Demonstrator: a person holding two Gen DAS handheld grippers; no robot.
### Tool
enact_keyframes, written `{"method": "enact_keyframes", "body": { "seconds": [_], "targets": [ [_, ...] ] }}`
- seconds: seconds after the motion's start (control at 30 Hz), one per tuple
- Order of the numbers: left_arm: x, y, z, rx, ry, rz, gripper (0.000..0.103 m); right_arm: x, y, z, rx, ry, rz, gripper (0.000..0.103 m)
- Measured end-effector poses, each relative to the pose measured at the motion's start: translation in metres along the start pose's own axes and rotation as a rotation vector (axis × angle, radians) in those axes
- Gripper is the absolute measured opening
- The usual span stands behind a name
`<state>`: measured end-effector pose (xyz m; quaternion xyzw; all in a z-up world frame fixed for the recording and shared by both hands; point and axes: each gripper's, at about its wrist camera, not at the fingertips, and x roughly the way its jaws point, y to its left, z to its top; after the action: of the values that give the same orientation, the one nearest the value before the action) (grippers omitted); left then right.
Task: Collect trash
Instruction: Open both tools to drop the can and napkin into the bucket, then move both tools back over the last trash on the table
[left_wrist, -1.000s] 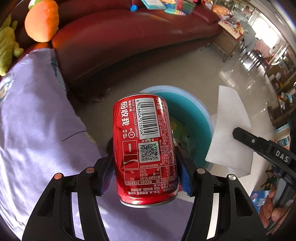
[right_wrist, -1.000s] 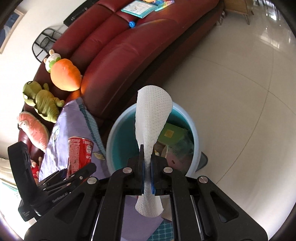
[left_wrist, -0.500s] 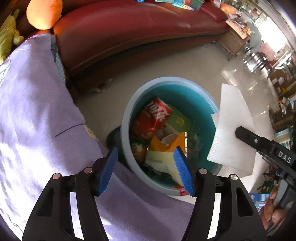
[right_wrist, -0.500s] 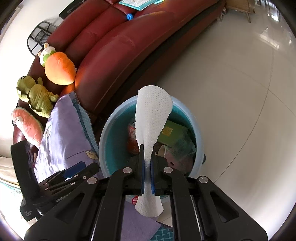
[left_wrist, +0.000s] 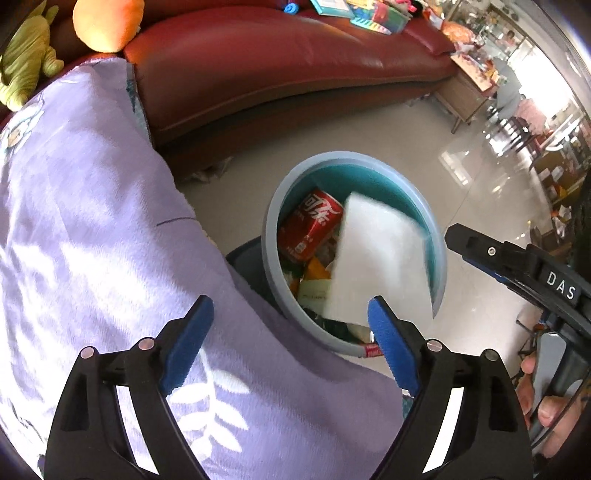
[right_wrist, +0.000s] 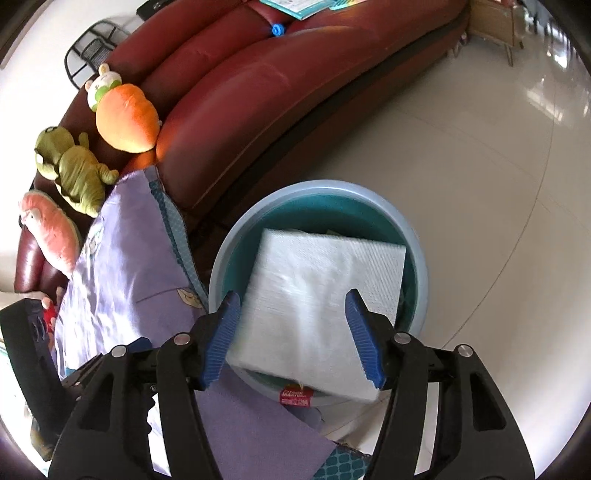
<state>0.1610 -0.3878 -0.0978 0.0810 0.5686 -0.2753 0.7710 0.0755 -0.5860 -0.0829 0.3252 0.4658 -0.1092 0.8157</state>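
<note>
Both grippers sit above the bin (left_wrist: 271, 266), pointing steeply down into it, which makes sense for a drop: whatever lets go falls inside the rim instead of onto the floor.

Left gripper (left_wrist: 290, 341): fingers spreading, wide apart, nothing between them. The red can (left_wrist: 308, 229) lies on its side inside the bin, at the edge nearest the sofa (left_wrist: 258, 66), on top of other wrappers.

Right gripper (right_wrist: 293, 336): fingers opening, blue pads clear of the white paper towel (right_wrist: 317, 295). The towel is flat and blurred, directly over the bin mouth, so I read it as falling free rather than held. Its near edge overlaps the bin's near rim in the right wrist view; my guess is it could catch on the rim and hang there instead of dropping in.

The bin stands on the tiled floor (right_wrist: 480, 184) just in front of the sofa, tight against the purple cloth (left_wrist: 92, 221) on the side nearest the grippers. Handy spot: short reach from where the trash gets picked.

Counts:
- bin: 1
- red can: 1
- paper towel: 1
- grippers: 2, both empty
- plush toys on the sofa, far side from the bin: 4 visible from the right wrist (white-headed, orange, green, pink)
- loose wrappers in the bin: several, can't count under the towel
</note>
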Motion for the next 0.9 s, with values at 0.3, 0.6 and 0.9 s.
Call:
{"method": "enact_keyframes", "body": {
  "seconds": [0.3,0.6,0.9],
  "targets": [
    [-0.025,0.016,-0.019,-0.027,-0.013,-0.009,0.087,-0.008,0.012,-0.016,0.004,0.021,-0.032,0.073],
    [-0.066,0.043,-0.039,-0.060,-0.070,-0.006,0.089,-0.021,0.050,-0.040,-0.050,0.042,-0.037,0.075],
    [-0.109,0.084,-0.075,-0.108,-0.129,0.018,0.090,-0.034,0.108,-0.070,-0.139,0.047,-0.008,0.075]
  ]
}}
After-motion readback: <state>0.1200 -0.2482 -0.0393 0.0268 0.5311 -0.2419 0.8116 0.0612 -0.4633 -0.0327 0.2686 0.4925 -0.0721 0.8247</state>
